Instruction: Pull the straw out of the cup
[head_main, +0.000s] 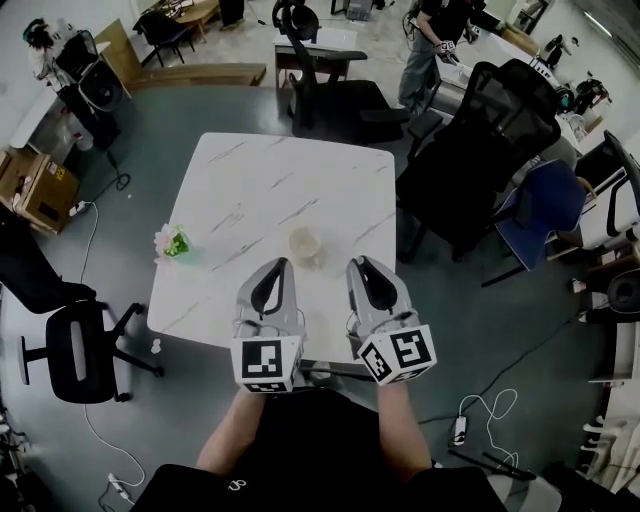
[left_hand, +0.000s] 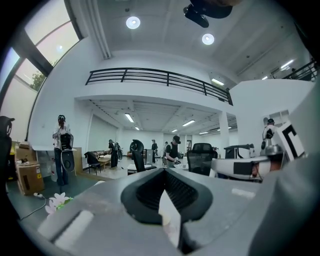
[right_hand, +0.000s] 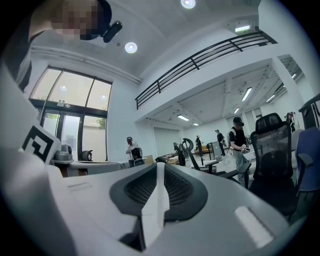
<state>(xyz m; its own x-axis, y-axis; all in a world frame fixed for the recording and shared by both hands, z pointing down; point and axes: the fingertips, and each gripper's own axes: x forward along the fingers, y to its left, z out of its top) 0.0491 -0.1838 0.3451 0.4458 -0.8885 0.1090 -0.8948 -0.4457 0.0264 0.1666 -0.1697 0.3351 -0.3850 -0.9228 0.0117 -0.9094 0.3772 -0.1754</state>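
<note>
The cup (head_main: 305, 245) stands upright on the white marble table (head_main: 250, 190), a little toward the near edge and about midway between the left and right edges. It looks pale and see-through. From the head view it is too small to make out a straw in it.

Both grippers hover just short of the cup, over the near edge of the table, one to each side of it, and neither touches it. The left gripper (head_main: 281, 264) points at the cup from the near left. Its own view shows its two jaws pressed together at the tips with nothing between them. The right gripper (head_main: 359, 262) points in from the near right, and its view shows the same: jaws closed tip to tip and empty.

A small bunch of pink flowers with green leaves (head_main: 172, 241) sits at the left edge of the table, well apart from the cup. A black office chair (head_main: 480, 150) stands off the table's right edge, and another chair (head_main: 330, 95) stands beyond the far edge. A third chair (head_main: 75, 345) is on the floor near the near left corner. A person (head_main: 425, 50) stands far off, beyond the far right corner.
</note>
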